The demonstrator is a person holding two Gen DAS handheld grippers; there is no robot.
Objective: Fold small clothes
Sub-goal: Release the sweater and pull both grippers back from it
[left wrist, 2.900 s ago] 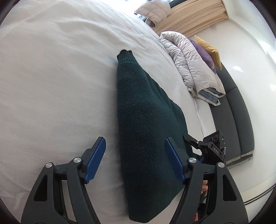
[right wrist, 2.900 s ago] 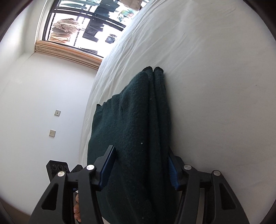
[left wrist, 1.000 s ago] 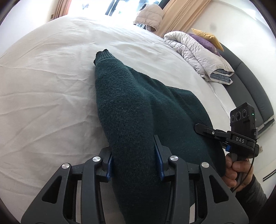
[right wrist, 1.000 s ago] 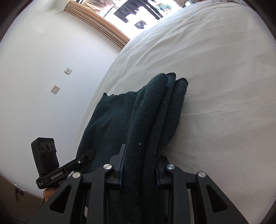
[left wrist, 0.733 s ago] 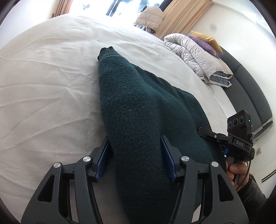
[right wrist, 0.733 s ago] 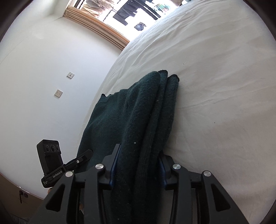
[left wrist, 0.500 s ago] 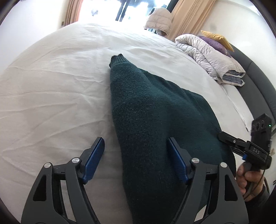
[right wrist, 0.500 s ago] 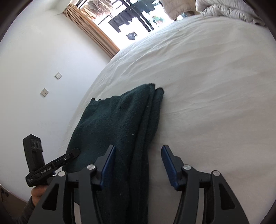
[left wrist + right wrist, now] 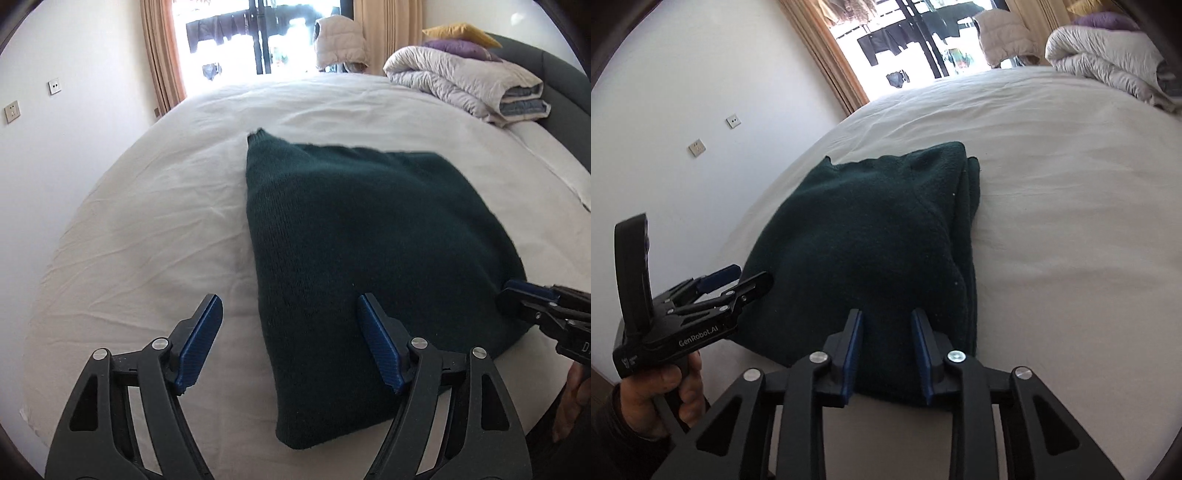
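The folded sweater point(image 9: 369, 240) lies lengthwise ahead of both tongs: left tongs point(image 9: 291, 343) wide and empty, right tongs point(image 9: 888, 354) just narrowed, gripping nothing.

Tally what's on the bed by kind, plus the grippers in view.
Dark green sweater, folded: 1
Rolled duvet: 1
Pillows: 2, one purple, one yellow
Grippers: 2, left gripper and right gripper
Total: 6
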